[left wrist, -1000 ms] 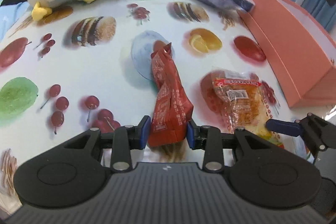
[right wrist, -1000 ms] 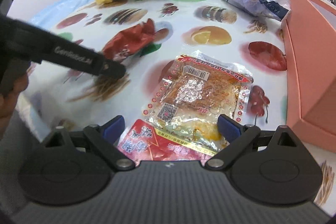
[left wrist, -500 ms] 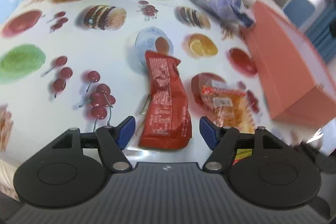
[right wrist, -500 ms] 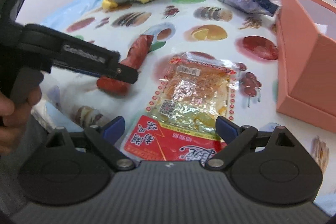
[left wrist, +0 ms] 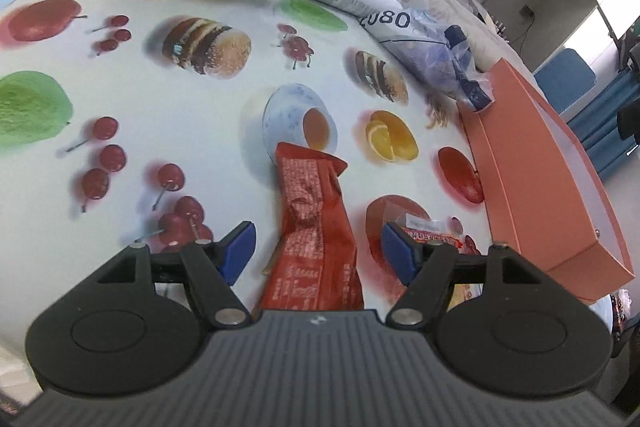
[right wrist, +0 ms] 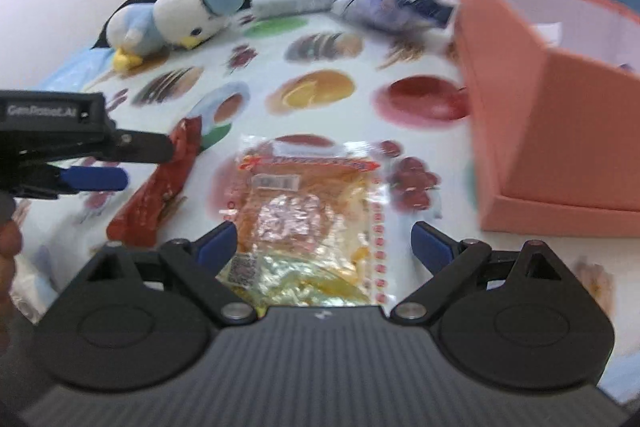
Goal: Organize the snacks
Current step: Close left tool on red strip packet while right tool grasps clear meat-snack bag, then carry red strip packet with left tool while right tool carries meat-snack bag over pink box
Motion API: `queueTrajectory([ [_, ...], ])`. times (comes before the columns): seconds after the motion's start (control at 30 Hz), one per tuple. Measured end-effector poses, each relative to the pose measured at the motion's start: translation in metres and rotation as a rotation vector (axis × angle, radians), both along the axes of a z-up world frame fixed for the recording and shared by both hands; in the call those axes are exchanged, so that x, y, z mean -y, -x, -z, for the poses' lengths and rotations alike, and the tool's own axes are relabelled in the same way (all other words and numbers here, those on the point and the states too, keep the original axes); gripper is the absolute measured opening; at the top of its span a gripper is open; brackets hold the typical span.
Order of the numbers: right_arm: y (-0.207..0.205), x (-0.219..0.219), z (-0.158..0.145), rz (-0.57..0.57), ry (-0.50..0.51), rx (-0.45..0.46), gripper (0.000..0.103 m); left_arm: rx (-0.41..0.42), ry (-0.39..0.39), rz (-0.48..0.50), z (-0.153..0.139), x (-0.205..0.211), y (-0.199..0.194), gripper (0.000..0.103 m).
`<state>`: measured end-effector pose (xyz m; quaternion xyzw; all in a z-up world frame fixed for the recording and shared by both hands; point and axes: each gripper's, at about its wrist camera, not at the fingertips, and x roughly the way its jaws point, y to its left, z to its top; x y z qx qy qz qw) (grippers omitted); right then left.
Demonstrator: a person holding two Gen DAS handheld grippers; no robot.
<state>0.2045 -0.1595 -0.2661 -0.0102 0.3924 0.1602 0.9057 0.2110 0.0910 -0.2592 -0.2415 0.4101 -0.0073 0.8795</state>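
Red crinkled foil snack packet (left wrist: 316, 239) flat on fruit-print tablecloth (left wrist: 208, 131), lower centre. Left gripper (left wrist: 316, 253) jaws just opened, straddling, not pinching. Right gripper (right wrist: 324, 241) spread over clear orange snack bag (right wrist: 308, 211). Nothing boxed yet.

left claw (left wrist: 316, 251): tilted downward, jaws have just been opening, blue pads wide apart, gripping nothing | right claw (right wrist: 324, 241): tilted downward, jaws spread wide, pads pressing on nothing | hand (right wrist: 7, 251): partly seen at the picture's left edge, behind the left claw
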Motion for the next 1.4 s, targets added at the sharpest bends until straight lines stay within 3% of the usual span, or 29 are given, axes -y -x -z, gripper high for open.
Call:
queueTrajectory([
  [0.1,-0.006,-0.008,0.007,0.003,0.04,0.021,0.103,-0.004,-0.012,-0.004,0.004,0.004,-0.007,0.074],
  [0.47,-0.009,-0.028,0.015,-0.06,0.087,0.05,0.103,-0.009,-0.085,0.006,0.008,0.015,-0.015,0.072],
  [0.53,-0.009,-0.03,0.013,-0.076,0.085,0.049,0.093,-0.009,-0.097,0.005,0.008,0.016,-0.015,0.068],
  [0.6,-0.008,-0.032,0.01,-0.094,0.09,0.054,0.076,-0.01,-0.106,0.003,0.008,0.016,-0.014,0.065],
  [0.7,-0.008,-0.033,0.006,-0.111,0.083,0.046,0.061,-0.019,-0.108,-0.001,0.007,0.015,-0.014,0.063],
  [0.8,-0.005,-0.035,0.003,-0.122,0.088,0.048,0.054,-0.023,-0.117,-0.001,0.007,0.017,-0.014,0.063],
  [0.87,-0.003,-0.034,0.001,-0.119,0.078,0.041,0.051,-0.025,-0.128,0.006,0.007,0.019,-0.013,0.062],
  [1.03,0.005,-0.018,-0.008,-0.075,0.038,0.018,0.049,-0.038,-0.18,0.024,0.007,0.027,-0.011,0.045],
  [1.4,0.024,0.011,-0.026,-0.009,-0.002,0.004,0.049,-0.035,-0.163,0.039,-0.008,0.028,-0.002,0.038],
])
